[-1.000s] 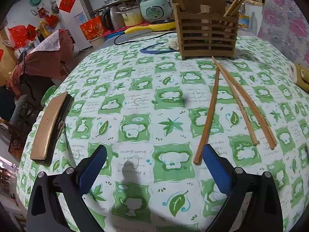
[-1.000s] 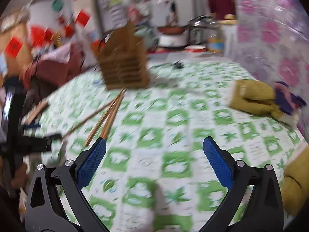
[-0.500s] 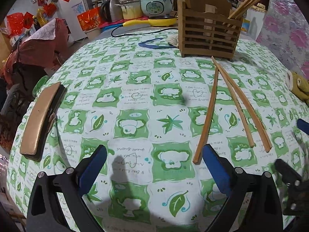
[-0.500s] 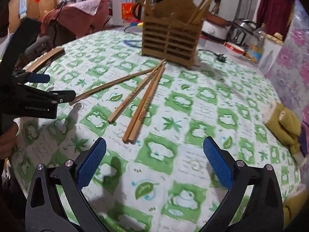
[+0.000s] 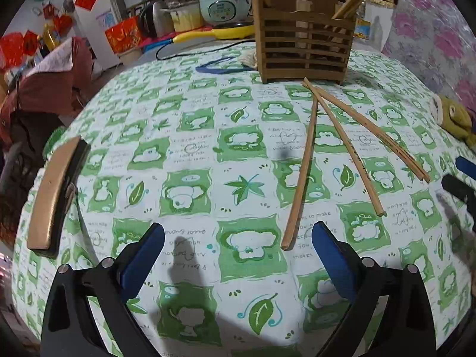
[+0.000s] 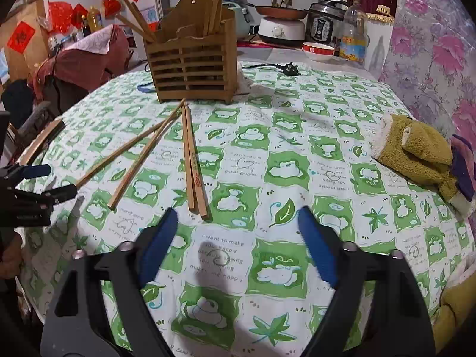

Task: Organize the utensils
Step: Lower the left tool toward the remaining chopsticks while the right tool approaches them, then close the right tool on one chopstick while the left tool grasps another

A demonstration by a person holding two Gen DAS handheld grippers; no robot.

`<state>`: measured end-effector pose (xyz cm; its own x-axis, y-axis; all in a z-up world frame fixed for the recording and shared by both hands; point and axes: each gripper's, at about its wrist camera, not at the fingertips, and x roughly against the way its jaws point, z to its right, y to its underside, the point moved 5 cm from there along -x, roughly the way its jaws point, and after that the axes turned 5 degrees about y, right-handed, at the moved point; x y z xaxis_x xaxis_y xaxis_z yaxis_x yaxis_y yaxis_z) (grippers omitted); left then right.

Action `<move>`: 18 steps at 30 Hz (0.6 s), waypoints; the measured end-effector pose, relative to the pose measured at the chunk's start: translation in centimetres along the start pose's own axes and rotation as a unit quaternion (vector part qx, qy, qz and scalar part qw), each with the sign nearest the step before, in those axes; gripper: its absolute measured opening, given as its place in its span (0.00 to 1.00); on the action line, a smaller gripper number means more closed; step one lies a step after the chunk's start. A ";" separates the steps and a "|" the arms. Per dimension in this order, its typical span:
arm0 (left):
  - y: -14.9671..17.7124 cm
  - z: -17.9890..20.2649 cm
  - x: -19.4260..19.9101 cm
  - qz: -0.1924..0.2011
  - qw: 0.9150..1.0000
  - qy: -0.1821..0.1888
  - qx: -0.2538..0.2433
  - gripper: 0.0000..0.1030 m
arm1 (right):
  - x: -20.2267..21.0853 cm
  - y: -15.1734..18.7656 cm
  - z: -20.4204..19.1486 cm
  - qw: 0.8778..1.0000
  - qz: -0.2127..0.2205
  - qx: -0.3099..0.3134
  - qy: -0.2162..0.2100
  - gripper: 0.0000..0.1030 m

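Several wooden chopsticks lie loose on the green-and-white tablecloth, fanning out from the slatted wooden holder, which has more chopsticks standing in it. My left gripper is open, and the near end of one chopstick lies just inside its right finger. My right gripper is closing with nothing between its pads. A pair of chopsticks ends just ahead of its left finger. Two single chopsticks lie further left. Each gripper shows at the edge of the other's view: the right gripper, the left gripper.
A yellow-green plush cloth lies at the table's right edge. A tan curved bar sits at the left edge. A power plug and a blue band lie near the holder. Cookers and bottles stand behind.
My right gripper has dropped closer to the cloth and its jaws have narrowed. It now shows at the right edge of the left wrist view. The left gripper has stayed put.
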<state>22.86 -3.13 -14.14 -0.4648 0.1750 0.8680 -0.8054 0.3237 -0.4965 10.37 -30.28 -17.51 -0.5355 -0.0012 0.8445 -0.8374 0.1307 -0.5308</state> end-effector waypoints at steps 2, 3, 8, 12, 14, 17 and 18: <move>0.0 0.2 0.2 0.007 1.000 -0.011 -0.006 0.95 | -0.4 0.1 0.2 1.000 -0.013 -0.010 -0.008 0.51; 0.0 0.2 0.3 0.010 1.000 -0.014 -0.008 0.95 | -0.6 0.2 0.5 1.000 -0.018 -0.017 -0.015 0.49; -0.1 0.0 0.3 0.009 1.000 -0.013 -0.005 0.95 | -0.7 0.2 0.0 1.000 -0.023 0.007 -0.019 0.45; -0.1 -0.1 0.2 0.003 1.000 -0.013 -0.004 0.95 | -1.6 0.4 -1.4 0.998 -0.039 0.049 -0.016 0.39; -0.1 0.0 0.1 0.002 1.000 -0.010 -0.007 0.95 | -2.0 0.3 -2.1 0.997 -0.045 0.069 -0.012 0.33; -0.1 0.2 0.0 0.001 1.000 -0.008 -0.013 0.95 | -2.2 0.2 -2.7 0.995 -0.042 0.087 -0.009 0.19; -0.1 0.4 0.0 -0.001 1.000 -0.006 -0.016 0.95 | -2.3 0.1 -2.8 0.995 -0.043 0.090 -0.012 0.15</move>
<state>22.79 -3.50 -14.16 -0.4683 0.1635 0.8683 -0.7939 0.3535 -0.4947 11.85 -27.49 -19.35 -0.4617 -0.0290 0.8866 -0.8852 -0.0497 -0.4626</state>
